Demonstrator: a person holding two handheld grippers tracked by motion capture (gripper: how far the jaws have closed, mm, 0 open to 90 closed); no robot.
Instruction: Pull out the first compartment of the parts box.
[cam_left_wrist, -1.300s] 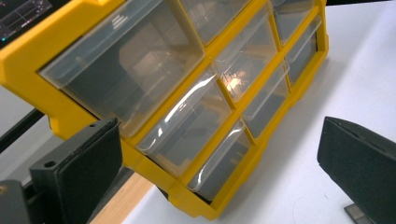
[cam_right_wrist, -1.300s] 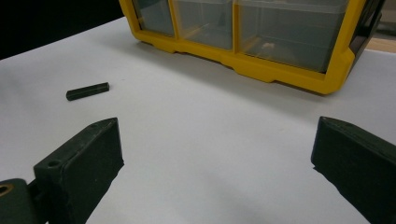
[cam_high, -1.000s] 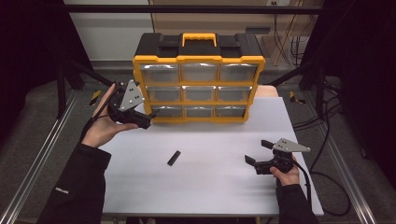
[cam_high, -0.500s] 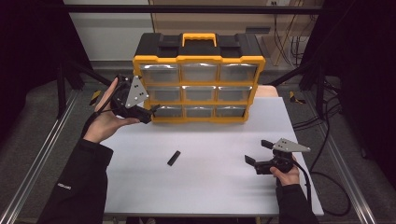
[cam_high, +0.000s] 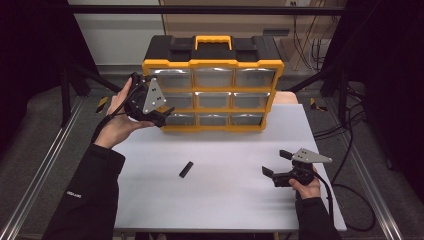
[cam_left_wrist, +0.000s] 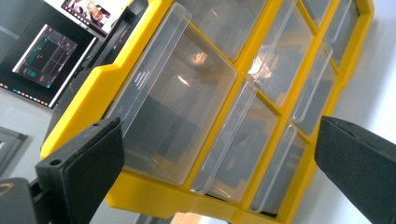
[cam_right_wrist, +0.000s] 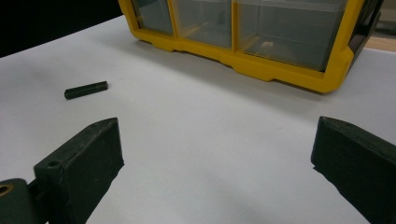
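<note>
The left tool (cam_high: 162, 116) is raised at the left end of the yellow drawer cabinet (cam_high: 212, 64), which stands at the far edge of the white surface (cam_high: 220, 210), and its jaws are spread wide with nothing between them. In the left gripper view the camera is rolled over, so the clear drawers run slantwise; the nearest one, a left-column drawer (cam_left_wrist: 180, 100), sits between the two black pads with its flat pull lip showing along one edge. The high view suggests the tool is level with the middle or bottom row, though the tool body covers the spot and I cannot tell which drawer it is lined up on, nor whether a pad is already touching the frame. The step in hand looks like the approach to a drawer, before any grip is taken. The next move probably calls for bringing the released jaws over that drawer's lip, squaring the hand to the cabinet front so both pads meet the thin plastic evenly, then closing and drawing straight out so the drawer does not bind in its slot. The right tool (cam_high: 276, 165) rests low on the near right of the surface, also released and empty, well apart from the cabinet. A small black bar (cam_high: 186, 169) lies alone in the middle of the surface, between the two hands, and it may be what belongs in the drawer once that is open.
</note>
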